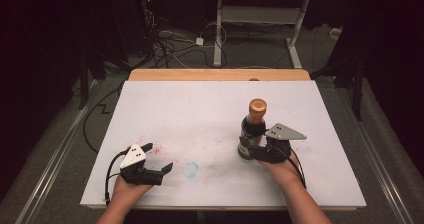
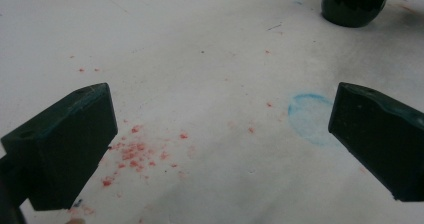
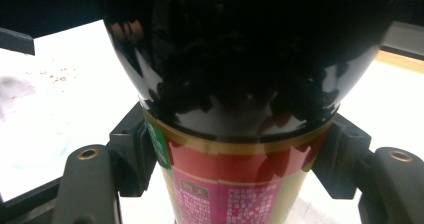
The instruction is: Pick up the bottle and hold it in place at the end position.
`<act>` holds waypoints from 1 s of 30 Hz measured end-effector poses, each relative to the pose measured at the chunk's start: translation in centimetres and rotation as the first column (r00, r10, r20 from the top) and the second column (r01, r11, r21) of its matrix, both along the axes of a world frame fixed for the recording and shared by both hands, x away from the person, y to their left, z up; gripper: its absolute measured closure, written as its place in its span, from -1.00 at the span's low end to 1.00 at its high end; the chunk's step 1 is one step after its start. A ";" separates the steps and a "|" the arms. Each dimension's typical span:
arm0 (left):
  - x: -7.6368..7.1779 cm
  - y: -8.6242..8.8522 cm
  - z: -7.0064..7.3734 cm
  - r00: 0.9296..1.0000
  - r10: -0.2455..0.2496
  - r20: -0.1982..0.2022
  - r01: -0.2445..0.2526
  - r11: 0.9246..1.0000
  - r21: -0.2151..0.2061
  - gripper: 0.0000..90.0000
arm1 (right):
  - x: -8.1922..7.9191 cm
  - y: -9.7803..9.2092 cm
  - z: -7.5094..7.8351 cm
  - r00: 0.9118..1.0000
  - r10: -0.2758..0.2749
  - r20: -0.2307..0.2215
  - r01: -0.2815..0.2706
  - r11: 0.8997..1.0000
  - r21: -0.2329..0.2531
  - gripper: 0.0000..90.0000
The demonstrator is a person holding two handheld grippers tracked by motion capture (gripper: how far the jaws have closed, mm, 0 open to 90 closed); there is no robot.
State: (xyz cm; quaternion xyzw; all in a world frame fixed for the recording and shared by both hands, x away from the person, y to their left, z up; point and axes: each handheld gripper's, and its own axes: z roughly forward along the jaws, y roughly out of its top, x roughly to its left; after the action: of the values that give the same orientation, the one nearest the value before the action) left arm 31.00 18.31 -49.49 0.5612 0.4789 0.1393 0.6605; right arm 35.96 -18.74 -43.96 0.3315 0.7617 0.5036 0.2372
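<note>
A dark glass bottle (image 1: 253, 129) with a copper-coloured cap (image 1: 258, 105) and a red, pink and gold label (image 3: 227, 184) stands upright on the right half of the white desk (image 1: 200, 114), its base seemingly resting on the surface. The right hand-held gripper (image 1: 256, 148) comes at it from the near side, low on the body; in the right gripper view its two black jaws press against the label band from either side, just under the bottle's bulging shoulder, so the bottle is pinched between them. The grasp thus appears complete, while any lifting, moving or opening of the bottle seems not yet begun, the cap being in place and the bottle untilted. The left hand-held gripper (image 1: 157, 157) lies well apart, near the front left of the desk, jaws spread wide and holding nothing; in the left gripper view the bottle's dark base (image 2: 353, 6) shows far off at the upper right. Between the two grippers the desk bears a faint blue ring stain (image 1: 190, 169) and scattered red specks (image 2: 134, 154). Beyond the desk's far wooden edge (image 1: 220, 74), cables (image 1: 170, 46) lie on the floor beneath a second desk frame (image 1: 260, 19).
</note>
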 end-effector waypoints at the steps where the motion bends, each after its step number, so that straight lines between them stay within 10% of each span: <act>1: 0.0 0.0 0.0 1.000 0.000 0.000 0.000 1.000 0.000 -1.00 | 0.0 0.0 0.0 1.000 0.000 -0.002 0.000 1.000 -0.001 -0.28; 30: -0.1 0.1 0.0 1.000 -0.007 0.001 0.007 1.000 -0.009 -1.00 | 3.4 5.4 1.4 1.000 -0.004 0.029 0.003 1.000 0.005 -0.28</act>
State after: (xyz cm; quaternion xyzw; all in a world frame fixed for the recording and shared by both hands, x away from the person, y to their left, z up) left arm 30.94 18.39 -49.46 0.5600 0.4770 0.1352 0.6638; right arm 39.39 -13.37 -42.58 0.3261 0.7564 0.5099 0.2481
